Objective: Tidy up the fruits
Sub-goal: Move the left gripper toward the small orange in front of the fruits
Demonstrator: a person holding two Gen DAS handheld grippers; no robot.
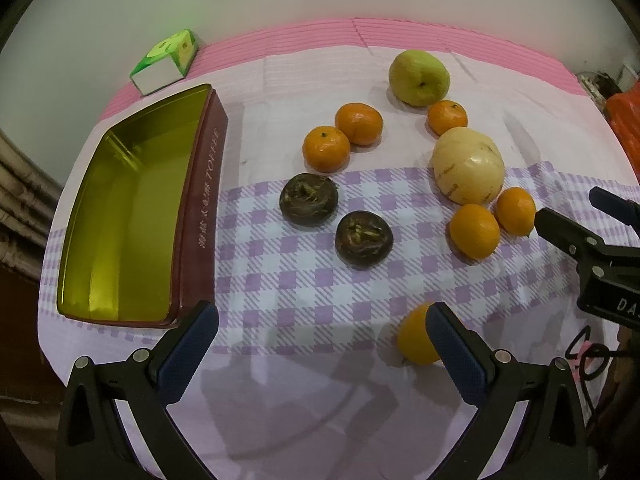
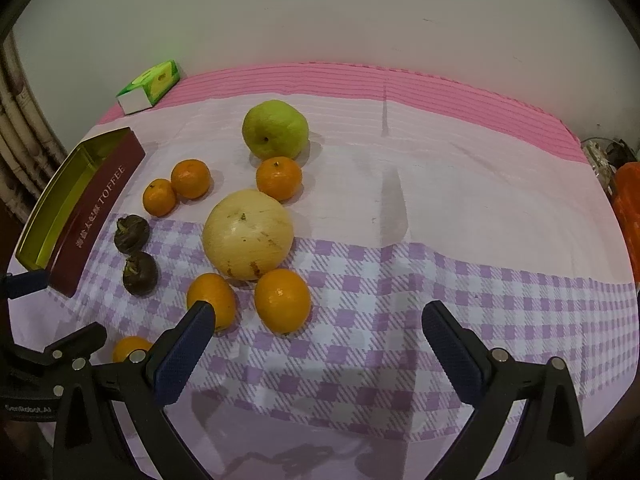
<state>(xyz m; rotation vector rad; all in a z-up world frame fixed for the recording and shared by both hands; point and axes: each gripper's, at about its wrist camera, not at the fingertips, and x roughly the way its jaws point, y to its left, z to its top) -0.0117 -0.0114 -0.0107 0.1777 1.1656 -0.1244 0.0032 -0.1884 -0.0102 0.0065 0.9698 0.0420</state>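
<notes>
An empty gold-lined red toffee tin (image 1: 200, 208) (image 2: 100, 208) stands at the table's left. Loose on the cloth lie a green pear-like fruit (image 1: 419, 77) (image 2: 275, 129), a pale yellow melon (image 1: 468, 165) (image 2: 247, 235), two dark brown fruits (image 1: 308, 198) (image 1: 363, 239) and several small oranges. My left gripper (image 1: 320, 314) is open above the cloth, with one orange (image 1: 414, 338) just outside its right finger. My right gripper (image 2: 318, 312) is open too, and two oranges (image 2: 211, 300) (image 2: 282, 300) lie close ahead of it. Neither holds anything.
A green tissue box (image 1: 166, 62) (image 2: 148, 86) sits at the back left by the wall. Something orange (image 1: 628, 128) lies beyond the table's right edge. A black cable (image 1: 588, 356) hangs near the right gripper. Bare checked cloth (image 2: 460, 248) stretches to the right of the fruit.
</notes>
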